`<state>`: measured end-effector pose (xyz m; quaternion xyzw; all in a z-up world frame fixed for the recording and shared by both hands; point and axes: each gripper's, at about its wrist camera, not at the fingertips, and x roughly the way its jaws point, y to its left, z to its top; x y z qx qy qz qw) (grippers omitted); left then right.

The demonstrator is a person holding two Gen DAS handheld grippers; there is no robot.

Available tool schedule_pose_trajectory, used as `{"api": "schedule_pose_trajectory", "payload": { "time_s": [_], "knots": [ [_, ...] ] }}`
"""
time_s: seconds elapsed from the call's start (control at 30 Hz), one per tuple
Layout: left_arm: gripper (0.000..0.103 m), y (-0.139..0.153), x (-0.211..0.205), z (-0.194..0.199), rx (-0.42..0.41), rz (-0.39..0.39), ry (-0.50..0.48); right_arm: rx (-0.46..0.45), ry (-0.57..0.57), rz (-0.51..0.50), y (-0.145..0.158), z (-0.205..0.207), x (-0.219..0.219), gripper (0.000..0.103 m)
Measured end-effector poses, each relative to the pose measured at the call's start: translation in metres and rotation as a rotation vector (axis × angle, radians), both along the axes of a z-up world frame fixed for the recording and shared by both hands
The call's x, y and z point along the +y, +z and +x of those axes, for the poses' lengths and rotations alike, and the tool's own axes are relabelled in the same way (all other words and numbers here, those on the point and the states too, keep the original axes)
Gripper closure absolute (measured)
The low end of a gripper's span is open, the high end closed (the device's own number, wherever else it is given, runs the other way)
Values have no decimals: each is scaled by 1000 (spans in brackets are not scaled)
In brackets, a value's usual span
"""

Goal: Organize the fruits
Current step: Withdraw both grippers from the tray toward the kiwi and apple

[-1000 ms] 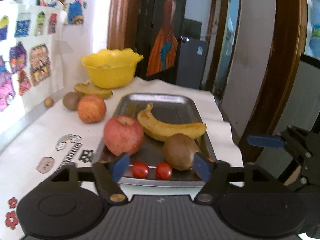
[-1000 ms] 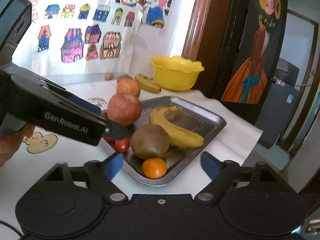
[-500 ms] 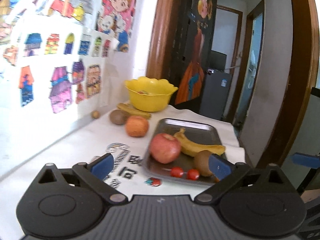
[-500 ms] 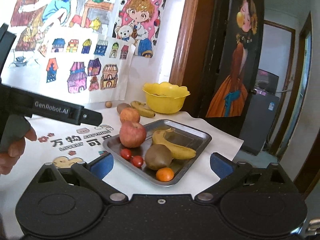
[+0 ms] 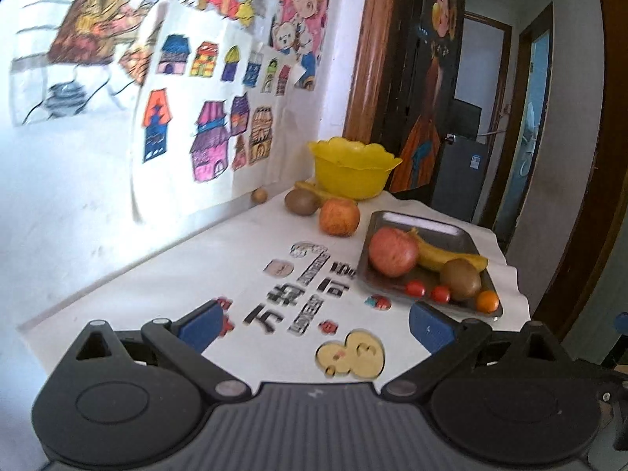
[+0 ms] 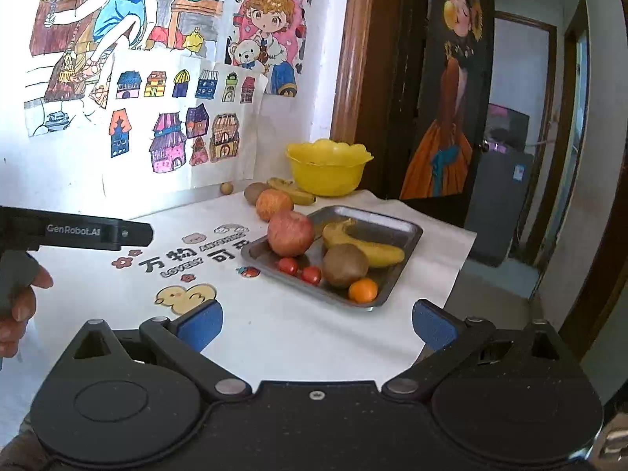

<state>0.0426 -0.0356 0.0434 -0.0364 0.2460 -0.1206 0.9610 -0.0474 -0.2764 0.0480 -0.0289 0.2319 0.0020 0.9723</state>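
Here both grippers gape, well short of the tray [image 6: 408, 231]

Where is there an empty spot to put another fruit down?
The far end of the metal tray, beyond the yellow banana, is bare. So is the white cloth in front of the tray. It is crowded by the yellow bowl, where an orange-red apple and brown kiwi sit.

Setting: a home interior. Hand-coloured children's drawings [image 6: 157, 78] are covering the wall at upper left; a wooden door frame [image 6: 345, 51] and an open doorway [image 6: 514, 137] are showing at right, beyond a cloth-covered table [image 6: 294, 333].
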Motion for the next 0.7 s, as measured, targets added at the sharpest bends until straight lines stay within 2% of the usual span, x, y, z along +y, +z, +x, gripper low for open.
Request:
{"api": "schedule_pose_trajectory", "payload": {
  "time_s": [0.23,0.4,0.57,0.7],
  "knots": [
    [0,-12,17,-22,8,31,-34,27,-24,24,-9,-23,18,1],
    [0,-12,28,-23,13,40,-2,57,-9,62,-13,-26,26,1],
    [0,-17,36,7,40,66,27,77,-54,179,-22,-4,19,1],
    [0,-24,36,52,55,109,26,80,-76,276,-38,28,11,1]
  ]
}}
